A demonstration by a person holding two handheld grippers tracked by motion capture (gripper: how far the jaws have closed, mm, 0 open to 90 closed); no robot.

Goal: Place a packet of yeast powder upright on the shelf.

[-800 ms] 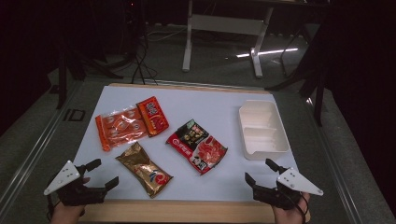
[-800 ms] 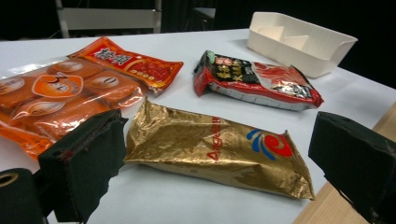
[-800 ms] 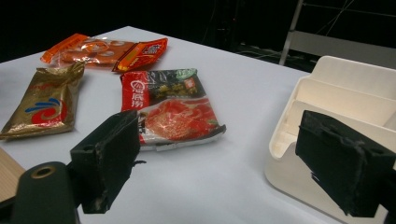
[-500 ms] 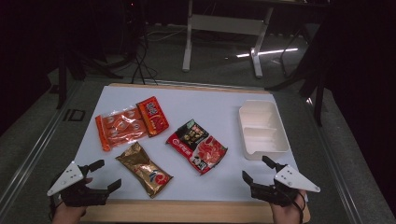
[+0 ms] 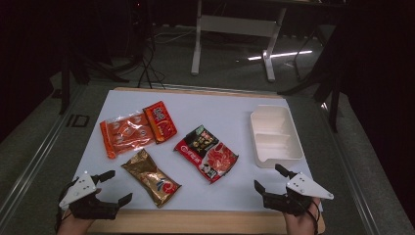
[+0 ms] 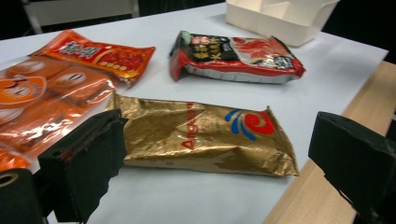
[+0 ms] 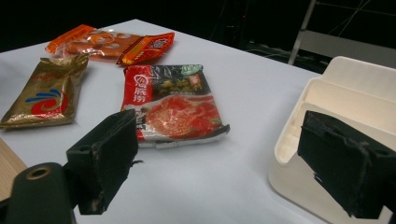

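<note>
Your left gripper (image 5: pixel 113 187) hangs over the near left corner of the table, jaws spread wide with nothing between them. In the left gripper view (image 6: pixel 212 175) it looks straight across at the gold snack packet (image 6: pixel 201 136), which lies flat on the white table sheet (image 5: pixel 220 110), just beyond the jaw tips and not touched by either one. From above, that gold snack packet (image 5: pixel 151 177) sits slanted, between your left gripper and the red-and-black hotpot packet (image 5: pixel 206 152) (the one printed with sliced meat).

Your right gripper (image 5: pixel 269 178) is likewise released, jaws apart and empty, at the near right corner. Its tips stand just in front of the near end of the white divided tray (image 5: pixel 274 136), and whether they touch it you cannot tell from above. In the right gripper view (image 7: pixel 217 161) the tray's near wall (image 7: pixel 299 154) rises close to the right-hand jaw, and the red-and-black hotpot packet (image 7: pixel 173 102) lies flat past the left-hand jaw.

Farther back on the left, the clear orange packet (image 5: pixel 126 134) and the small red packet (image 5: pixel 160 121) lie side by side, their edges overlapping. A bare strip of wooden table edge (image 5: pixel 205 221) runs between your two hands.
</note>
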